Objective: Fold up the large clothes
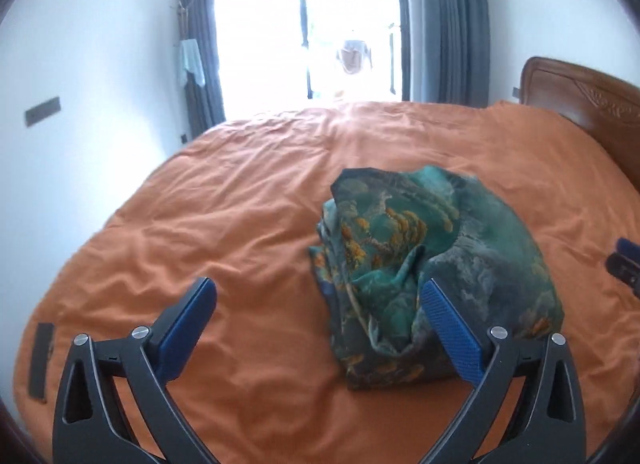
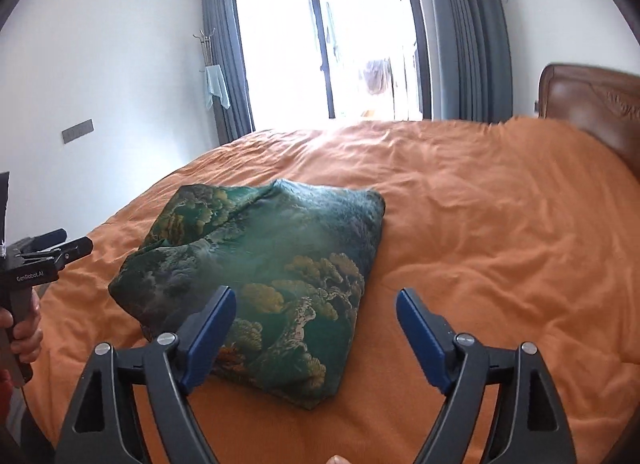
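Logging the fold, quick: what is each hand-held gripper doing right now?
Left hand-held gripper: open, holding nothing.
Right hand-held gripper: open, holding nothing; the garment lies folded on the bed.

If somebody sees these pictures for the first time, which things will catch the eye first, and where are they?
First comes the green patterned garment, folded into a thick bundle on the middle of the orange bed cover. Next, the bright glass door behind the bed, with grey curtains at its sides. Both the left hand-held gripper and the right hand-held gripper stand open, holding nothing.
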Demonstrator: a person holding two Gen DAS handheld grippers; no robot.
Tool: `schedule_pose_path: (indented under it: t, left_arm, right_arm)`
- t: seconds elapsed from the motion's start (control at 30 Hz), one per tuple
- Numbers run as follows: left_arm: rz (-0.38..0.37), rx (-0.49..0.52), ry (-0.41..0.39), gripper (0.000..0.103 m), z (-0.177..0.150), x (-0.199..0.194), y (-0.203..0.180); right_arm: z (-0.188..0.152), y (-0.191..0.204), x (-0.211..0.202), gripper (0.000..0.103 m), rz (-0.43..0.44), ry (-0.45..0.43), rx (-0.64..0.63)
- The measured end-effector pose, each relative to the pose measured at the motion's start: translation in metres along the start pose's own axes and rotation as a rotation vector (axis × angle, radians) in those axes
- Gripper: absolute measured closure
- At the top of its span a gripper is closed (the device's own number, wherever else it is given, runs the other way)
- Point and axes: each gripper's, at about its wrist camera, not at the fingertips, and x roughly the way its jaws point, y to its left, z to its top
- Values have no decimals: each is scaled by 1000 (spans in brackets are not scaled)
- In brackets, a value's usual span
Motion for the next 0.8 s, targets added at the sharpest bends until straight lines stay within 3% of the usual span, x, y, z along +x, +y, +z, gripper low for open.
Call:
schedule_pose_path:
  t: [0.13,0.2,0.4,0.67,0.8]
  left_arm:
    - [47,-41,2,1,12,-12,-3]
    - [62,-43,-3,1,1,-22,-9]
    - [118,-24,4,0,-26,-27,-32]
    - [75,-28,80,1,-51,-34,-47]
    - [54,-15,99,0,-58,-36,-55]
  right_arm:
    - [-6,17,-41,15,-51,-42,-74]
    - [-11,22,-53,15,-103,-39,-71]
    - [-33,26,-72,15,-81,40,-63]
    - [-46,30,-104,14,-121,0,-57]
    - [-55,35,-107,9,-148,40,-60]
